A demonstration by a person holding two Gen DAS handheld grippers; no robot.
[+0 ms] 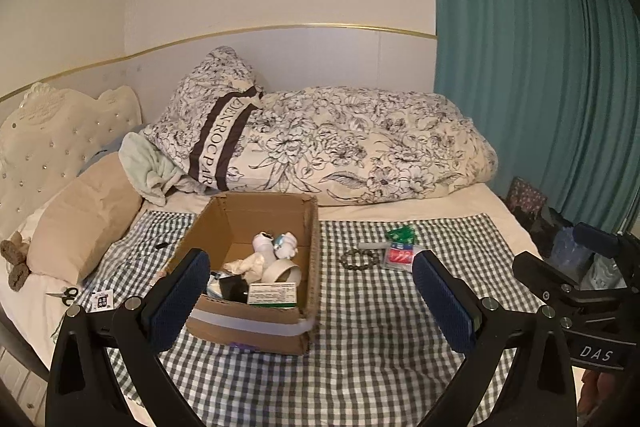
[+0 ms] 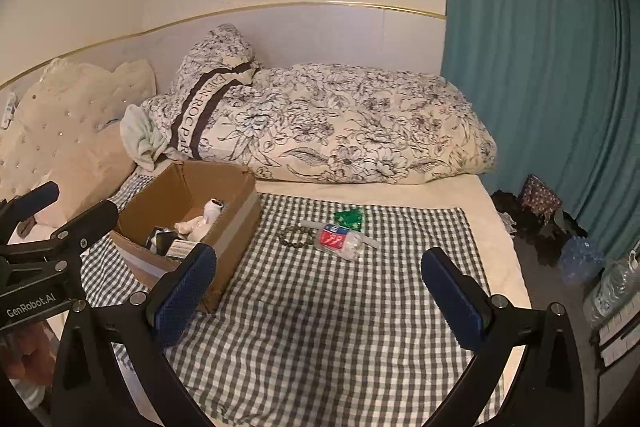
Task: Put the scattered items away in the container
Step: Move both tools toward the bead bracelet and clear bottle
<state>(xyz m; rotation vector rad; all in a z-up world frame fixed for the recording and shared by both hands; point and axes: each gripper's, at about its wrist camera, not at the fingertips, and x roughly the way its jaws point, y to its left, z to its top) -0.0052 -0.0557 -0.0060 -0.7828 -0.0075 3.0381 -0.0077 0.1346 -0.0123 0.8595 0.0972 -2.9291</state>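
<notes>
Left wrist view: your left claw [image 1: 310,301] stands wide with nothing between its blue pads, low in the frame over the checked cloth [image 1: 380,327] on the bed. The cardboard box [image 1: 256,267] sits centre-left, holding white soft toys, a roll of tape and a green-labelled carton. To its right on the cloth lie a bead bracelet [image 1: 359,260], a red-and-white packet [image 1: 400,254] and a green packet [image 1: 401,235]; scissors [image 1: 66,294] lie at lower left. Right wrist view: your right claw [image 2: 318,293] is likewise wide and empty, the box at centre-left.
</notes>
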